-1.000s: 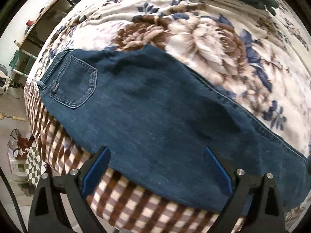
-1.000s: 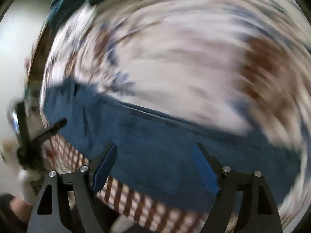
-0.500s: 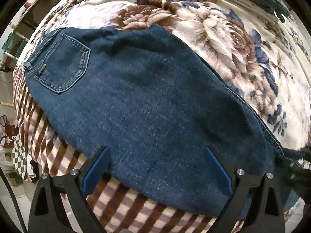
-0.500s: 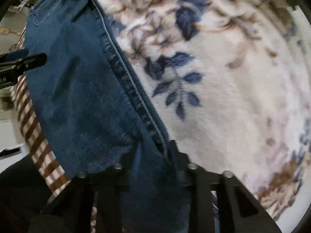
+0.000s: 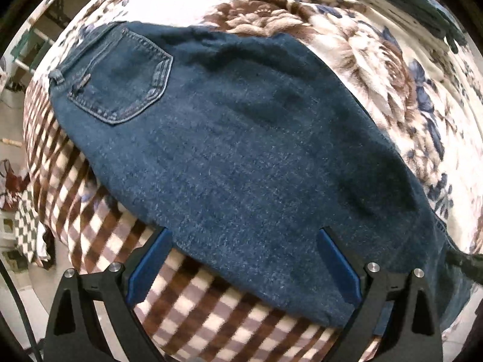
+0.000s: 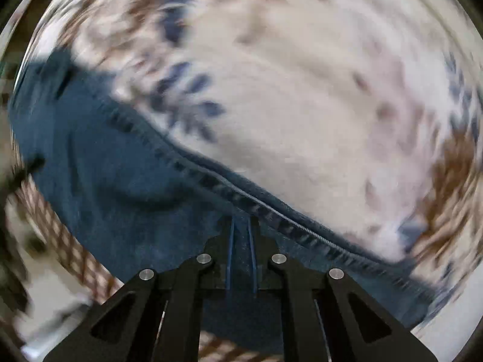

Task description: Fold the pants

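Right gripper (image 6: 241, 226) has just closed, pinching the dark blue denim pants (image 5: 256, 157) near their seam. Left gripper (image 5: 244, 259) hangs wide open over the same leg. Pants lie lengthwise on the floral blanket (image 5: 377, 69); cross-fold not yet made.

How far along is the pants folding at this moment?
Done: the jeans lie with one leg over the other on the floral blanket. In hand: the right gripper is shut on denim beside the seam; the left gripper is open over the near edge. Left: the crosswise folds.
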Tool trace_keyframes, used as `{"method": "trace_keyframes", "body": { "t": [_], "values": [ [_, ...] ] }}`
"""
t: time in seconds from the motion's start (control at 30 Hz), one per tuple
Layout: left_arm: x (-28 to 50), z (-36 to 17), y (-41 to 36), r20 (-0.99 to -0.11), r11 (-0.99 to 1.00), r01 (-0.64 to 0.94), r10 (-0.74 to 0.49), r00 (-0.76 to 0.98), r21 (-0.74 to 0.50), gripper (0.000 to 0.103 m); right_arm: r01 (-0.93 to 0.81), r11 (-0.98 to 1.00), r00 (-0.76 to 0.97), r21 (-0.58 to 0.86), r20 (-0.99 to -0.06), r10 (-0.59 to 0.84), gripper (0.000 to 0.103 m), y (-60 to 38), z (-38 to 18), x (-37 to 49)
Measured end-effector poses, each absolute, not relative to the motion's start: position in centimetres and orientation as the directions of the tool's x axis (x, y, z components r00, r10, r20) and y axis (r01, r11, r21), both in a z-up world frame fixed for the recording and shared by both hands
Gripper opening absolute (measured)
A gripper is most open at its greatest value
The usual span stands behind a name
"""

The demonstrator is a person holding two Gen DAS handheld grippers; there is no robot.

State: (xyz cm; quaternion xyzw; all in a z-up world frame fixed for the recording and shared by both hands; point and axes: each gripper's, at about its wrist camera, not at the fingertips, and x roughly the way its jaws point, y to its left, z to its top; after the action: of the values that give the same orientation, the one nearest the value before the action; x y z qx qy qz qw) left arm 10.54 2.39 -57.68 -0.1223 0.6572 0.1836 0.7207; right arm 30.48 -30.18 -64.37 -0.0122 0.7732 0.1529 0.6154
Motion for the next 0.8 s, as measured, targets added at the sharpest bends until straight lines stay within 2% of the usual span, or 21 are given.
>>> {"method": "trace_keyframes", "body": {
  "t": [0.03, 0.1, 0.13, 0.2, 0.23, 0.3, 0.33, 0.37, 0.4, 0.43, 0.53, 0.63, 0.7, 0.73, 0.77, 0.8],
  "values": [
    [10.4, -57.5, 2.6, -0.991, 0.902, -0.426, 0.110, 0.077, 0.067, 0.098, -0.179, 0.955, -0.218, 0.235, -0.956, 0.194, 0.015, -30.1, -63.8, 31.0],
    [10.2, -57.4, 2.7, -0.988, 0.904, -0.420, 0.129, 0.083, 0.083, 0.098, -0.175, 0.938, -0.157, 0.301, -0.949, 0.275, 0.037, -28.5, -61.8, 31.8],
    [10.1, -57.4, 2.7, -0.988, 0.904, -0.419, 0.132, 0.081, 0.086, 0.098, -0.170, 0.918, -0.142, 0.359, -0.931, 0.337, 0.053, -27.5, -60.9, 32.0],
    [9.5, -57.6, 2.8, -0.990, 0.903, -0.422, 0.122, 0.068, 0.082, 0.098, -0.132, 0.831, -0.174, 0.540, -0.838, 0.517, 0.055, -24.2, -60.3, 32.5],
    [9.4, -57.6, 2.9, -0.991, 0.902, -0.424, 0.119, 0.064, 0.081, 0.098, -0.078, 0.747, -0.240, 0.660, -0.740, 0.629, 0.055, -21.9, -61.0, 32.5],
    [9.3, -57.8, 2.7, -0.990, 0.903, -0.420, 0.127, 0.065, 0.088, 0.098, -0.033, 0.668, -0.340, 0.744, -0.637, 0.692, 0.053, -18.0, -62.6, 32.0],
    [9.3, -57.9, 2.4, -0.989, 0.905, -0.416, 0.134, 0.067, 0.095, 0.098, -0.060, 0.695, -0.349, 0.716, -0.668, 0.658, 0.047, -16.3, -63.7, 31.8],
    [9.3, -57.9, 2.5, -0.987, 0.905, -0.413, 0.142, 0.069, 0.101, 0.098, -0.078, 0.738, -0.347, 0.670, -0.712, 0.610, 0.030, -15.5, -64.8, 31.9],
    [9.2, -58.0, 2.6, -0.987, 0.906, -0.411, 0.147, 0.070, 0.106, 0.098, -0.049, 0.780, -0.341, 0.624, -0.745, 0.574, 0.021, -15.2, -66.5, 32.5],
    [9.1, -57.9, 2.7, -0.987, 0.905, -0.412, 0.146, 0.071, 0.105, 0.098, 0.004, 0.804, -0.323, 0.595, -0.760, 0.564, 0.000, -15.8, -67.8, 32.9],
    [8.7, -57.8, 3.1, -0.986, 0.905, -0.413, 0.148, 0.078, 0.104, 0.098, 0.156, 0.786, -0.275, 0.599, -0.737, 0.617, 0.000, -18.1, -70.2, 33.3],
    [8.7, -58.2, 3.1, -0.987, 0.908, -0.405, 0.146, 0.067, 0.107, 0.098, 0.112, 0.805, -0.248, 0.583, -0.768, 0.591, 0.000, -17.3, -70.1, 32.3],
    [9.3, -58.0, 2.5, -0.988, 0.914, -0.392, 0.140, 0.070, 0.102, 0.098, 0.076, 0.807, -0.208, 0.586, -0.782, 0.587, 0.009, -15.8, -68.2, 33.1],
    [9.4, -57.6, 2.0, -0.987, 0.919, -0.381, 0.139, 0.082, 0.098, 0.098, 0.072, 0.801, -0.175, 0.595, -0.783, 0.597, 0.025, -17.3, -66.2, 33.1],
    [9.4, -57.0, 1.5, -0.985, 0.927, -0.363, 0.141, 0.099, 0.096, 0.098, 0.080, 0.790, -0.112, 0.608, -0.782, 0.613, 0.053, -19.0, -64.3, 31.9],
    [9.5, -56.5, 0.7, -0.983, 0.937, -0.337, 0.141, 0.117, 0.094, 0.098, 0.102, 0.783, -0.058, 0.614, -0.782, 0.620, 0.070, -20.4, -63.2, 31.3]
  ]
}}
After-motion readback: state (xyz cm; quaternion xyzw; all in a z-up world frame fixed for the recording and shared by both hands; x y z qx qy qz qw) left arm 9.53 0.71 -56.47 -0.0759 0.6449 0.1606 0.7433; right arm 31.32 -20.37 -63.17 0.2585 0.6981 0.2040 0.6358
